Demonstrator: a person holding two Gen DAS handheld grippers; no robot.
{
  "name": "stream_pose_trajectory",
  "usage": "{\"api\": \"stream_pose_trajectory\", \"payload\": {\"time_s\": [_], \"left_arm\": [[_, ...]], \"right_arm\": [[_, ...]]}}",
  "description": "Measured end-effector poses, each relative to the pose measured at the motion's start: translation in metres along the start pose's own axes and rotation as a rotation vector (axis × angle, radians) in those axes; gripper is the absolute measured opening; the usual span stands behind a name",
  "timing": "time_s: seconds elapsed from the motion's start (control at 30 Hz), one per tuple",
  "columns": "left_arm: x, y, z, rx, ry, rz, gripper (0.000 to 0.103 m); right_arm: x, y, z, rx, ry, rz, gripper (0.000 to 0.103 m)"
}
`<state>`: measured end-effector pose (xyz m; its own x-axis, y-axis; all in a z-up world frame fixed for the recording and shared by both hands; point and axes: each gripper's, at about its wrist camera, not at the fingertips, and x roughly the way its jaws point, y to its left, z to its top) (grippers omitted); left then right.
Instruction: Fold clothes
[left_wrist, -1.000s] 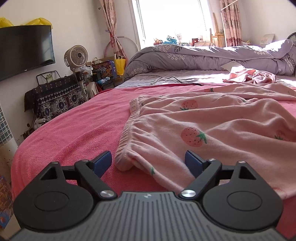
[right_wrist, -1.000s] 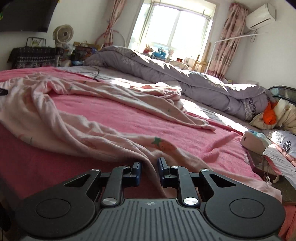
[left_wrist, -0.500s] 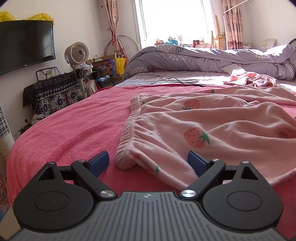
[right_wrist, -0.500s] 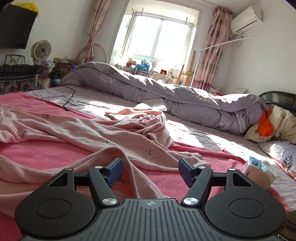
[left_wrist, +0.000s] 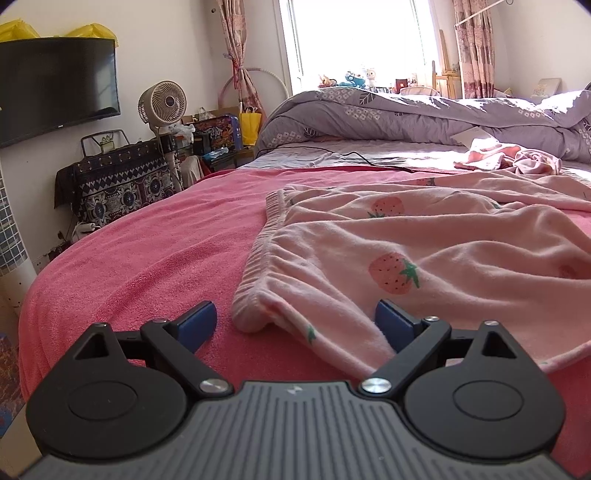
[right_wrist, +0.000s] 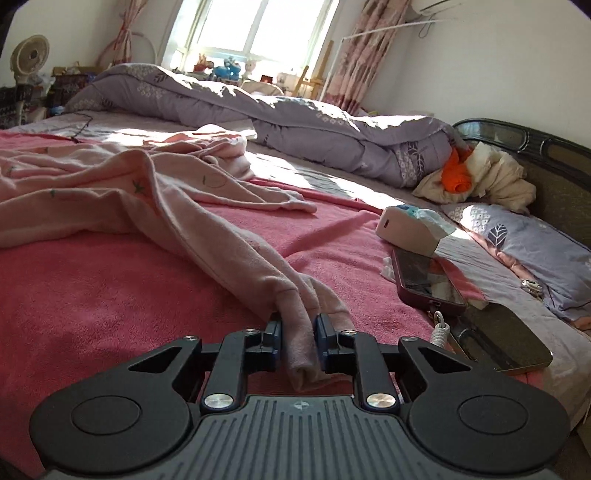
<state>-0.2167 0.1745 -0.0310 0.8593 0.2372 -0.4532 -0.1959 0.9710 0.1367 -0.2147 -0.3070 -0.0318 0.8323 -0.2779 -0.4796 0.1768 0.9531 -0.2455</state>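
Your right hand-held gripper (right_wrist: 298, 341) is closing on the trouser leg's end (right_wrist: 295, 325) at 6 o'clock; bunched cloth may slip free. Your left hand-held gripper (left_wrist: 295, 321) gapes wide around the waistband corner (left_wrist: 255, 310), ungripped, so pulling drags the pink strawberry trousers (left_wrist: 406, 251) across the bed (left_wrist: 147, 240).

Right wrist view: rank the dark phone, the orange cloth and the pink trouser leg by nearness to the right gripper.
1. Pink trouser leg, between the closing fingers of the right gripper.
2. Dark phone, to the right on the pink blanket.
3. Orange cloth, far right by the headboard.
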Motion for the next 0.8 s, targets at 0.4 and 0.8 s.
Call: {"api": "stream_pose_trajectory", "payload": {"time_s": [0.4, 0.8], "left_arm": [[-0.003, -0.003, 0.000, 0.046, -0.008, 0.022, 0.095], [-0.048, 0.007, -0.012, 0.113, -0.098, 0.081, 0.095]], "right_arm": [[0.109, -0.045, 0.112, 0.131, -0.018, -0.089, 0.067], [-0.019, 0.080, 0.024, -0.436, -0.286, 0.369, 0.067]]}}
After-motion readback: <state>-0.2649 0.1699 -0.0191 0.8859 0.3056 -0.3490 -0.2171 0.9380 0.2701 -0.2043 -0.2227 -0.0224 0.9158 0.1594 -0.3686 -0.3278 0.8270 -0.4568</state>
